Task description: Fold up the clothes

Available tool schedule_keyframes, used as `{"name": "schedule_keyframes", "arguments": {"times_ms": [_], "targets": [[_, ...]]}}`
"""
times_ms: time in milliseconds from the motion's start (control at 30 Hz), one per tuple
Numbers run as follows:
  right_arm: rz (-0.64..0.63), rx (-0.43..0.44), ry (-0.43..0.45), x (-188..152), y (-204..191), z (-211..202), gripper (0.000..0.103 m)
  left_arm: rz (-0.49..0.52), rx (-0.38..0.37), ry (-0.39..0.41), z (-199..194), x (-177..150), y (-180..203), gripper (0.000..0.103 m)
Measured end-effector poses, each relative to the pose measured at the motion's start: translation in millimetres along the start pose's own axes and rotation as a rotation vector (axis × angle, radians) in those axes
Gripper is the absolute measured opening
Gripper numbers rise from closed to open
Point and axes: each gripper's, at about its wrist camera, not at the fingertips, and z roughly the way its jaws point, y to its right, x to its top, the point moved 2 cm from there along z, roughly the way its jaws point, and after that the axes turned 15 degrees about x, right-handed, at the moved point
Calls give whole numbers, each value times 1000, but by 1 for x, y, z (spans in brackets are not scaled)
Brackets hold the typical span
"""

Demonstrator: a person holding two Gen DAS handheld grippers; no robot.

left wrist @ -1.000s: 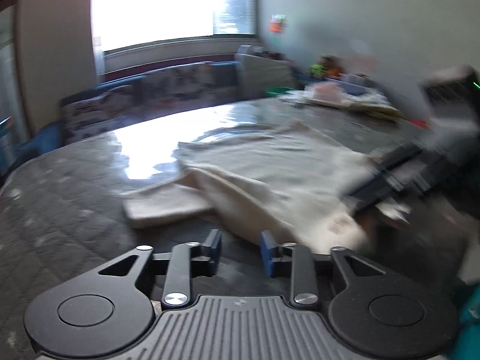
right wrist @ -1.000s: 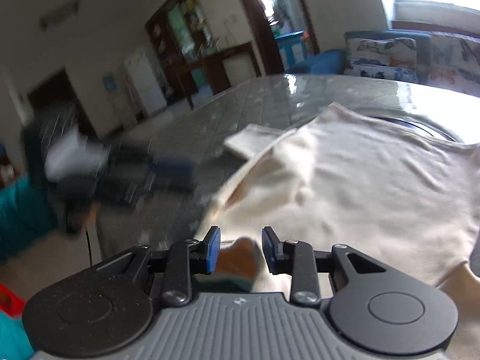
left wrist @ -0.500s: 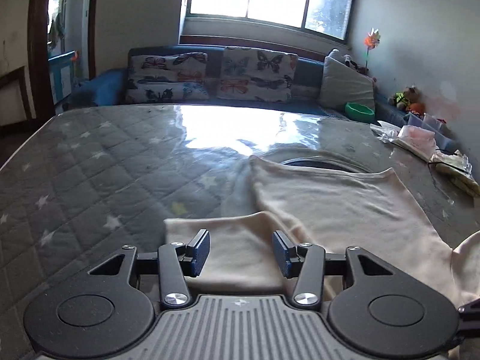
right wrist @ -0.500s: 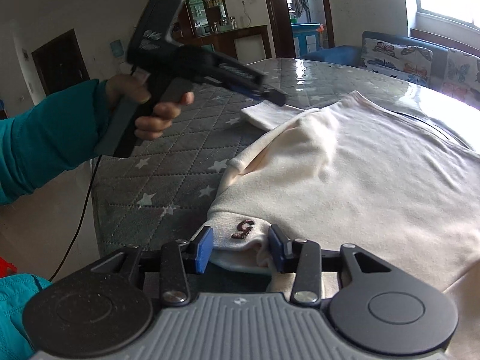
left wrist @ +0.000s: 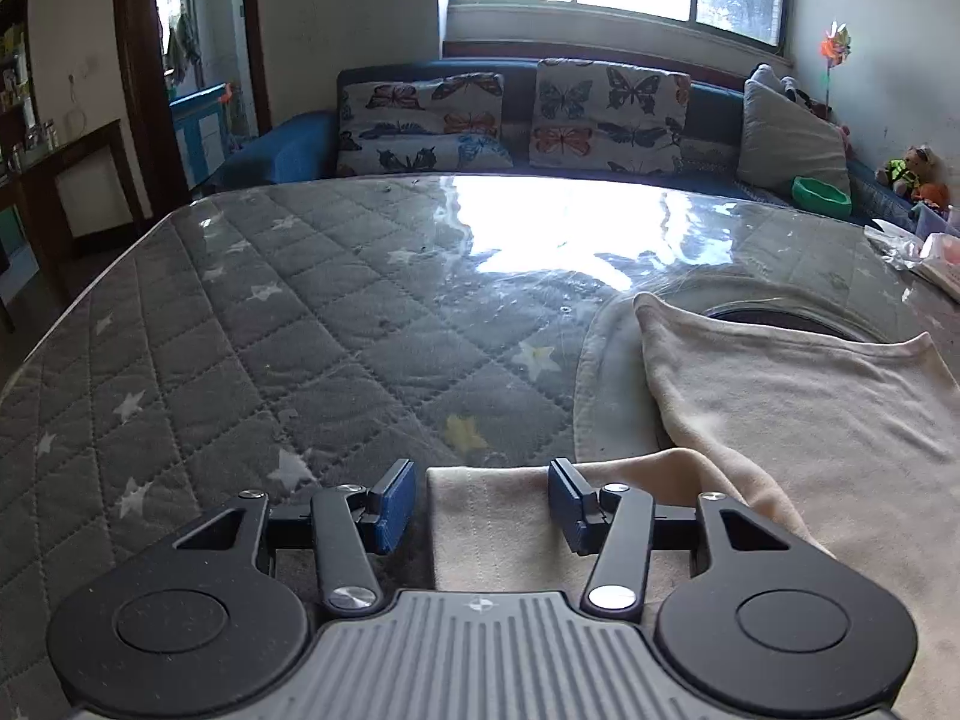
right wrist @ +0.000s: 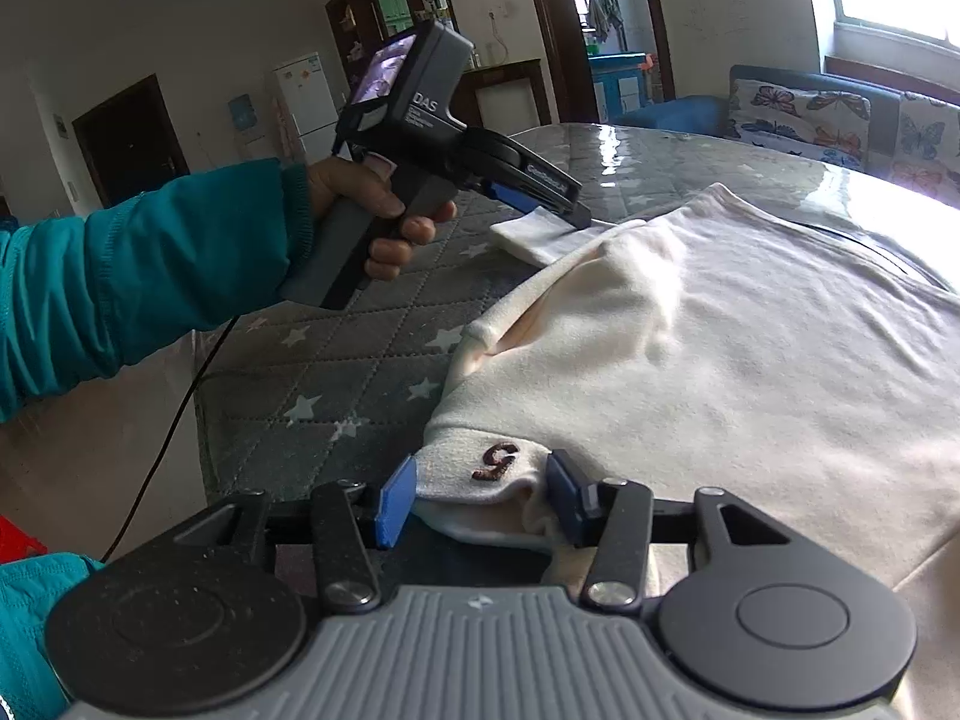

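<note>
Settling, after the blurred sweep of a second ago, with open jaws astride the cream shirt [right wrist: 720, 348] lying on the counter [left wrist: 312, 324]: left gripper [left wrist: 483, 501] straddling the sleeve cuff [left wrist: 486, 516], right gripper [right wrist: 480, 495] bracketing the numbered corner [right wrist: 495, 462], both apparently nearing a grasp for the fold.

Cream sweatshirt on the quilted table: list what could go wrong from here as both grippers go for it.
1. The left gripper is open over the sleeve cuff, whose end lies just past the pads; closing now may catch only the edge.
2. The right gripper straddles a bunched corner with the "5" patch; it may pinch several layers.
3. That corner sits at the table edge, so the cream sweatshirt could slide off.
</note>
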Motion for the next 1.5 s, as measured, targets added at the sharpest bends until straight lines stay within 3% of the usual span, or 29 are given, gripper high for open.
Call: {"name": "schedule_keyframes", "arguments": {"times_ms": [33, 67, 167, 300, 433, 600, 667, 700, 800, 933, 1167, 1333, 1433, 1500], "targets": [[-3, -1, 0, 0, 0, 1, 50, 5, -8, 9, 0, 0, 1, 43], [-4, -1, 0, 0, 0, 1, 51, 10, -26, 16, -1, 0, 2, 26], [0, -1, 0, 1, 0, 1, 51, 9, -41, 40, -8, 0, 0, 10], [-1, -6, -1, 1, 0, 2, 51, -43, -42, 124, -30, 4, -24, 10], [-4, -7, -3, 0, 0, 3, 51, -93, -18, 267, -64, 7, -69, 10], [-8, -14, -6, 1, -2, 4, 51, -51, 60, 358, -82, -7, -117, 14], [-8, -17, -6, 1, -2, 4, 51, -24, 131, 320, -79, -17, -128, 26], [-9, -17, -7, 1, -3, 5, 51, -23, 183, 300, -76, -22, -134, 26], [-13, -18, -11, 1, -4, 5, 53, -90, 272, 180, -59, -37, -153, 38], [-18, -25, -20, 2, -5, 6, 53, -261, 208, 36, -55, -51, -168, 40], [-23, -33, -30, 4, -7, 7, 54, -370, 95, -28, -65, -33, -151, 45], [-21, -35, -25, 2, -8, 6, 54, -437, 124, -158, -40, -15, -144, 47], [-17, -27, -20, 2, -8, 5, 57, -442, 173, -215, -31, -10, -140, 58], [-21, -22, -20, 2, -8, 6, 60, -453, 197, -260, -22, -9, -139, 58]]}}
